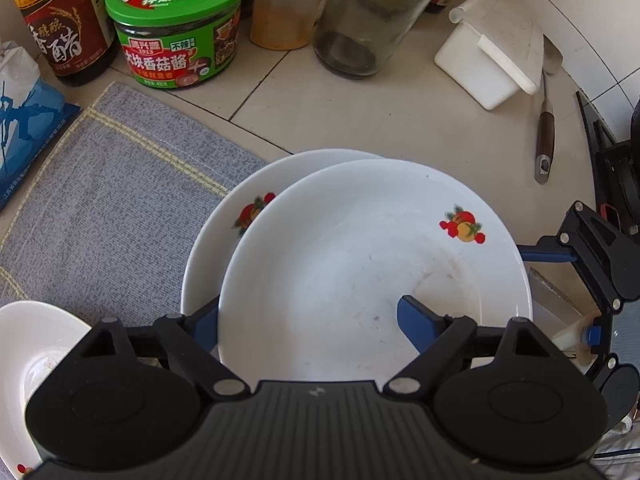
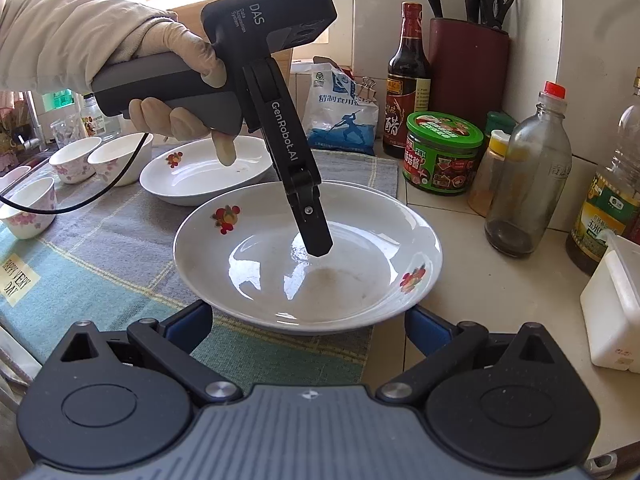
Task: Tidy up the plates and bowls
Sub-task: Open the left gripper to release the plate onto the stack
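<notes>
A white plate (image 1: 360,264) with fruit prints lies half on the grey cloth (image 1: 120,200), half on the tiled counter. In the left wrist view it overlaps a second, matching plate (image 1: 224,216) behind it. My left gripper (image 1: 310,320) points down over the front plate's rim, one blue finger (image 1: 416,320) inside the dish and the other outside; neither pad touches the rim. From the right wrist view, that gripper (image 2: 316,240) dips into the plate (image 2: 308,272), held by a gloved hand. My right gripper (image 2: 310,320) stands wide open at the plate's near edge.
Small white bowls (image 2: 76,156) stand at the cloth's far left, one (image 1: 40,340) by my left gripper. A vinegar bottle (image 1: 60,28), green-lidded jar (image 1: 176,32), glass bottle (image 1: 364,20), white lidded box (image 1: 488,60) and a utensil with a dark handle (image 1: 545,136) crowd the counter behind.
</notes>
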The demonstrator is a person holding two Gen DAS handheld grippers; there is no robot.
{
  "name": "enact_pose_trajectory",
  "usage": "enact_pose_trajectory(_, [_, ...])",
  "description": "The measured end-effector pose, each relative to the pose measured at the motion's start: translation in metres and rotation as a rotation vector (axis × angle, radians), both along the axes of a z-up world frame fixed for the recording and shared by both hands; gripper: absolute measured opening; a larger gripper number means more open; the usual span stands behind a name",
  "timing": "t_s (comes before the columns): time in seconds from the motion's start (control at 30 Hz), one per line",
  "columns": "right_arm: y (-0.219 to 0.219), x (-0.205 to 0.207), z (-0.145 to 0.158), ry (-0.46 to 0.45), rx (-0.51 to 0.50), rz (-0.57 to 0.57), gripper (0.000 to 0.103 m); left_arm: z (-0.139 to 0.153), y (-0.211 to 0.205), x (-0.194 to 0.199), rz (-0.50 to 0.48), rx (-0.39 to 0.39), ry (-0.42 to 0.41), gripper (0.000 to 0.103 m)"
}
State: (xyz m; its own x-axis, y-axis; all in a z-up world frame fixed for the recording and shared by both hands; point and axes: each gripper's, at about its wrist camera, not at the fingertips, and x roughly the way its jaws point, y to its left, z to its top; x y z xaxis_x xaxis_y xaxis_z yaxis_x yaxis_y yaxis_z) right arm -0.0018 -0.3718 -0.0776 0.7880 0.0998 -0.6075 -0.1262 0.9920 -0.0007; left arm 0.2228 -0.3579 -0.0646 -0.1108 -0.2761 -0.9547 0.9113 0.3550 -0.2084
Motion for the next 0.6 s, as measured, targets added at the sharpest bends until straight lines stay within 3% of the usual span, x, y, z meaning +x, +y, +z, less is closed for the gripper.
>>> enact_pose_trajectory(0.6, [0.000,0.002,-0.003,-0.002,0.007,0.021,0.103,0.013,0.024,0.004,0.068,-0.003,0.016,0.089])
